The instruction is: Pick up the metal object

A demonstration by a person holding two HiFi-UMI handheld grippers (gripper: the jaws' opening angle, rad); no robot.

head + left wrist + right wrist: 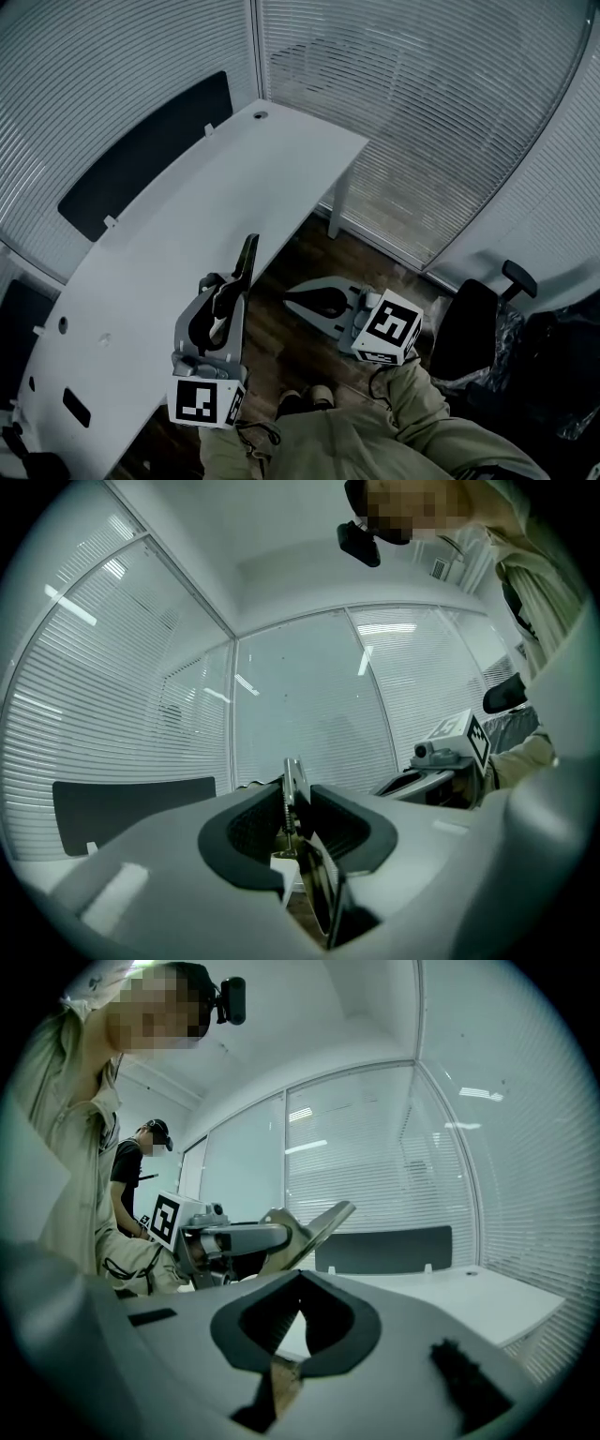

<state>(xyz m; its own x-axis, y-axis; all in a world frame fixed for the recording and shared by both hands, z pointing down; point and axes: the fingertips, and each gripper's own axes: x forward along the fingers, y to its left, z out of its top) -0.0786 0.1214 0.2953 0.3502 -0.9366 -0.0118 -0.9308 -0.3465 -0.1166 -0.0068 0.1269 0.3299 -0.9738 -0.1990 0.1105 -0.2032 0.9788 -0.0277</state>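
The metal object [247, 264] is a thin, shiny angled plate. It stands up out of my left gripper [230, 292], which is shut on it above the white desk's [187, 216] near edge. In the left gripper view the metal object [293, 794] sits edge-on between the dark pads [248, 832], with a small spring on it. The right gripper view shows the left gripper [230, 1238] from the side, holding the metal object [314, 1227] clear of the desk. My right gripper [292, 297] hangs over the floor beside the desk; its jaws meet at the tips with nothing in them.
The curved white desk [450, 1297] carries dark divider panels [141, 155] along its far side. Blind-covered glass walls [422, 112] close the room. A black office chair [473, 328] stands at the right on the wooden floor [281, 328]. A second person [141, 1180] stands behind.
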